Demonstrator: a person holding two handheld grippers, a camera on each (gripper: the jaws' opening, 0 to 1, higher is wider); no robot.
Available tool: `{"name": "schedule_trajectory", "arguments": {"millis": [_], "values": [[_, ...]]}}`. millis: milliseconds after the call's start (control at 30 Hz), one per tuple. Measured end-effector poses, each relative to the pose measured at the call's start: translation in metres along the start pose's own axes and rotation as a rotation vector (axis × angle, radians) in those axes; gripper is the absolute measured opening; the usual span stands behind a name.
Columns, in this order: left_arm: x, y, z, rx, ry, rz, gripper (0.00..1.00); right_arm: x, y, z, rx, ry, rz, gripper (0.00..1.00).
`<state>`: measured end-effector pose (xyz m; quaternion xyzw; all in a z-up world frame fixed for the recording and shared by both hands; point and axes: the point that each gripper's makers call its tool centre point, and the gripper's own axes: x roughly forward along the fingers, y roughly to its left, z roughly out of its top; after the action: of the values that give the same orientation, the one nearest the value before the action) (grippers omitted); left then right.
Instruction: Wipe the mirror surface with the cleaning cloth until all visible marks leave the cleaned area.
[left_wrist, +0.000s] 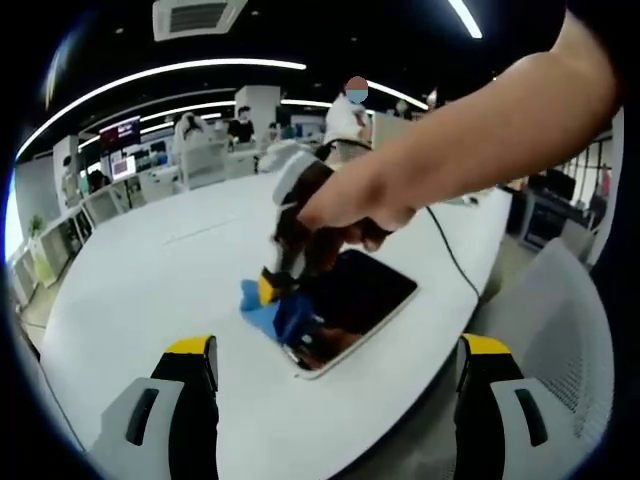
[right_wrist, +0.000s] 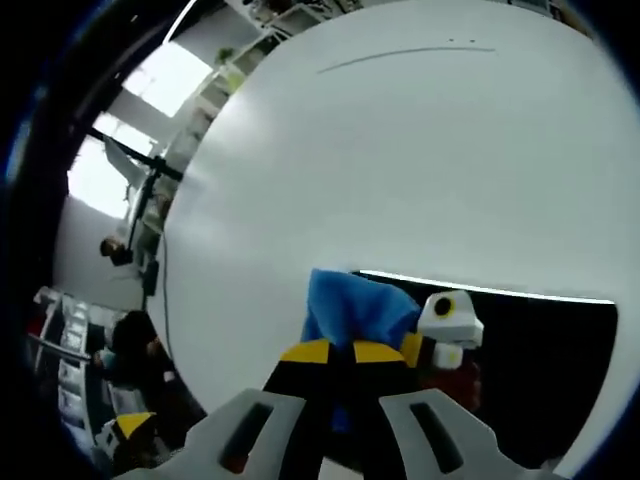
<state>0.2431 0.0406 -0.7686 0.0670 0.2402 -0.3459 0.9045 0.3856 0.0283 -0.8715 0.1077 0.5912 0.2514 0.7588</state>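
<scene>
Pressing cloth (right_wrist: 355, 305) onto mirror (left_wrist: 362, 295).

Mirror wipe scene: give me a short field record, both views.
surface: white table
mirror: flat on table near its edge, dark reflection
cloth: blue, on the mirror's corner
right gripper: shut on cloth, pressing it to the mirror; held by a hand
left gripper: open, held back, empty
marks on mirror: cannot tell
background: office, people at desks
</scene>
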Motion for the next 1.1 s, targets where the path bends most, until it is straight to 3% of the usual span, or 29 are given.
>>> {"name": "schedule_trajectory", "arguments": {"millis": [400, 500, 1100], "values": [[0.0, 0.0, -0.001, 0.004, 0.002, 0.002, 1.0, -0.003, 0.003, -0.012, 0.002, 0.003, 0.022, 0.0], [0.0, 0.001, 0.0, 0.003, 0.001, 0.003, 1.0, -0.004, 0.005, -0.019, -0.024, 0.032, 0.015, 0.0], [0.0, -0.001, 0.0, 0.005, 0.006, -0.001, 1.0, -0.006, 0.004, -0.019, -0.04, 0.018, 0.019, 0.0]]}}
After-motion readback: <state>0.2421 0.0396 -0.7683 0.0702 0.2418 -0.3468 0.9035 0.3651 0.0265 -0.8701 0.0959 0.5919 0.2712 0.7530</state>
